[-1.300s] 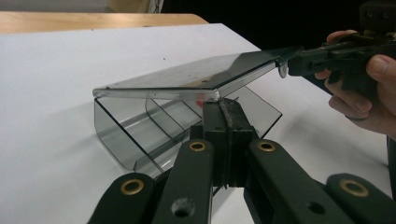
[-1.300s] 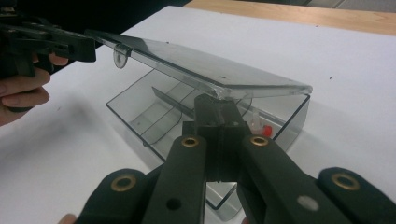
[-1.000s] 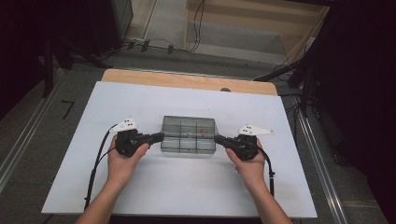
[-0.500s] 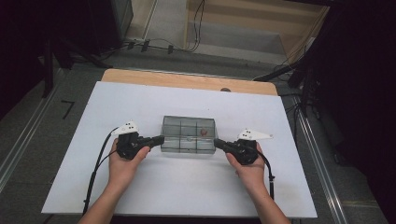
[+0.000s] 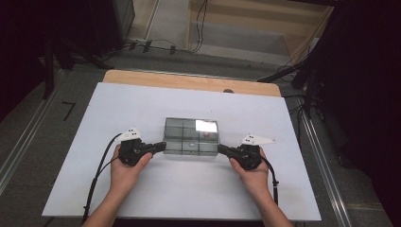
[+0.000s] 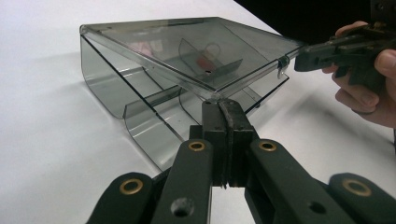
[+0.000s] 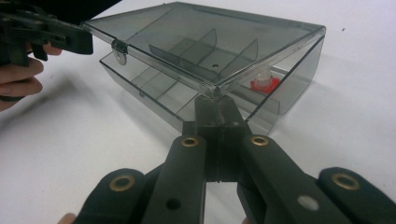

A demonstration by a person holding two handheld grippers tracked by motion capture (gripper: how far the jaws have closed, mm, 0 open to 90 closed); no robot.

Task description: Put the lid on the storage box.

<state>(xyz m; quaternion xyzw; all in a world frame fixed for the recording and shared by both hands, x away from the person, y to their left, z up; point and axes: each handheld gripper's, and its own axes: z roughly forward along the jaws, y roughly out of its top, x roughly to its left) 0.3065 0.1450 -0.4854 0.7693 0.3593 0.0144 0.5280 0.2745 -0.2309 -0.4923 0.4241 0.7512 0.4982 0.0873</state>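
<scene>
On the white table (image 5: 142, 203), the left gripper (image 5: 163, 146) has its jaws pressed together on the lid's left corner. The clear plastic box (image 5: 191, 137) sits mid-table, its lid (image 6: 196, 51) raised, a small red piece (image 7: 263, 84) inside. The right gripper (image 5: 221, 150) pinches the lid's right corner.

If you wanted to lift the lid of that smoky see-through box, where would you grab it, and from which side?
By the thin front edge of the lid, at its two near corners, coming in level from the box's left and right ends. The lid is hinged at the far side, and its lip overhangs the tray just enough to pinch. The left tool and right tool appear shut on those corners.
</scene>
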